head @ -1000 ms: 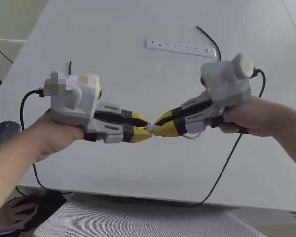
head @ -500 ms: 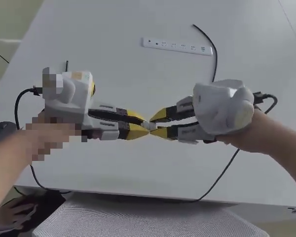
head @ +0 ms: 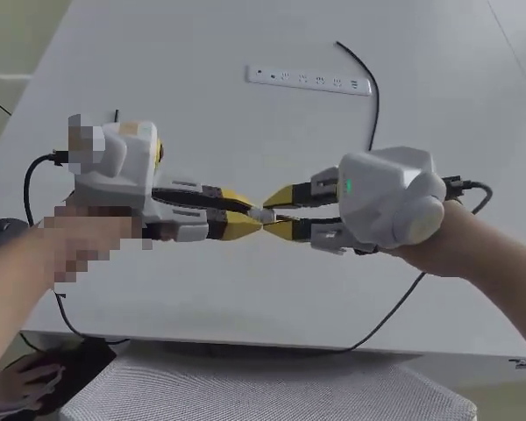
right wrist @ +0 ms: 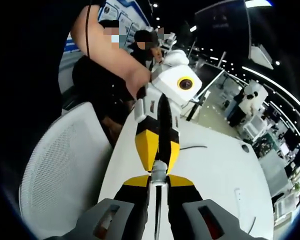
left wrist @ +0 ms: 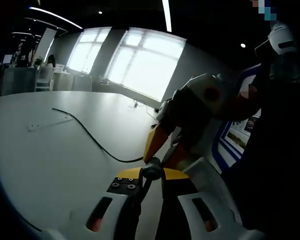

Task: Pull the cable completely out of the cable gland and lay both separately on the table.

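Two grippers meet tip to tip over the table (head: 202, 53), on the near side of the power strip (head: 309, 81). The left gripper (head: 254, 223) has its jaws narrow, pinched on the cable gland (head: 265, 214), a small pale piece. The right gripper (head: 273, 216) also has narrow jaws, nipping the same piece from the opposite end. Whether the cable is still in the gland cannot be told at the tips. The gland is held off the table, well apart from the strip. A black cord (head: 375, 96) curls past the strip's right end. A mesh chair back (head: 245, 399) sits beyond the table edge farthest from the strip.
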Demonstrator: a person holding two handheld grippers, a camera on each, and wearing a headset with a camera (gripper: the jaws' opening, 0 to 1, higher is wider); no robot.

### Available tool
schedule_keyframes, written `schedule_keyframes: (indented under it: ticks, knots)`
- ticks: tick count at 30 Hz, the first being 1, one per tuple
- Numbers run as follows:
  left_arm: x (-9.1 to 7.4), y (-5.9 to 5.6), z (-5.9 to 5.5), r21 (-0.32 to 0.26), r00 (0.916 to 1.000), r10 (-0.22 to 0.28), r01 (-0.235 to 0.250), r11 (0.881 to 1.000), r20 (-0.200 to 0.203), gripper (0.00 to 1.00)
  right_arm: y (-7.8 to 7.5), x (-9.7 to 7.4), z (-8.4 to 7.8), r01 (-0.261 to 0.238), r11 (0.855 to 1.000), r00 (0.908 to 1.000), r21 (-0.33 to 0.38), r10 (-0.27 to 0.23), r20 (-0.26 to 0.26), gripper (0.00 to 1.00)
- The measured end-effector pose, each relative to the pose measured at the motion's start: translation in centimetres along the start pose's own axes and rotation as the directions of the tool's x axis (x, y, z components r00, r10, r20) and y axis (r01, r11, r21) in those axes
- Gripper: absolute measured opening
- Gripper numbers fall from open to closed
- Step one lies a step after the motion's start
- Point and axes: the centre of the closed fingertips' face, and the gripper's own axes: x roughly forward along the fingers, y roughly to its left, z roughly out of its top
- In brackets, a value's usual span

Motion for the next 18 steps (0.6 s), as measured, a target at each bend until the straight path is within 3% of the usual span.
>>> schedule_keyframes:
  ticks: [4, 7, 9, 11, 13, 14, 15, 16, 17, 18]
  knots:
    - [0.0, 0.2, 0.0, 0.004, 1.0000, 0.008, -0.008, 1.000, -0.005, 0.15, -0.3, 0.0, -0.3, 0.010, 1.000, 0.9999, 0.028, -0.010, -0.005, 0.09]
    - [0.1, 0.3, -0.1, 0.025, 0.9997, 0.021, -0.020, 0.999, -0.013, 0.15, -0.6, -0.3, -0.1, 0.012, 0.992, 0.9994, 0.126, -0.016, 0.031, 0.13]
    - [0.1, 0.5, -0.3, 0.032, 0.9995, 0.028, -0.028, 0.999, -0.013, 0.15, -0.8, -0.7, -0.7, 0.006, 0.964, 0.9997, 0.264, -0.013, 0.022, 0.18]
    - [0.0, 0.7, -0.4, 0.037, 0.9991, 0.040, -0.039, 0.999, -0.016, 0.15, -0.5, -1.1, -0.4, -0.052, 0.943, 0.9973, 0.328, 0.032, 0.067, 0.20]
    - [0.0, 0.8, -0.4, 0.045, 0.9989, 0.044, -0.043, 0.998, -0.015, 0.15, -0.8, -1.4, -0.6, -0.081, 0.890, 0.9952, 0.449, 0.048, 0.085, 0.20]
    - [0.0, 0.8, -0.3, 0.054, 0.9989, 0.045, -0.044, 0.998, -0.013, 0.15, -0.8, -1.6, -0.3, -0.144, 0.815, 0.9874, 0.561, 0.081, 0.136, 0.20]
    - [0.0, 0.8, -0.3, 0.062, 0.9989, 0.045, -0.044, 0.997, -0.013, 0.15, -0.8, -1.8, 0.0, -0.184, 0.773, 0.9800, 0.607, 0.097, 0.174, 0.21]
    - [0.0, 0.7, -0.3, 0.065, 0.9990, 0.043, -0.042, 0.997, -0.015, 0.15, -1.6, -1.8, 0.1, -0.185, 0.761, 0.9765, 0.621, 0.072, 0.203, 0.21]
    - [0.1, 0.6, -0.3, 0.074, 0.9990, 0.042, -0.040, 0.996, -0.017, 0.15, -2.3, -1.9, -0.1, -0.200, 0.734, 0.9718, 0.649, 0.063, 0.227, 0.23]
    - [0.1, 0.5, -0.2, 0.085, 0.9990, 0.041, -0.039, 0.996, -0.017, 0.15, -2.2, -1.9, -0.1, -0.243, 0.677, 0.9630, 0.694, 0.083, 0.257, 0.25]
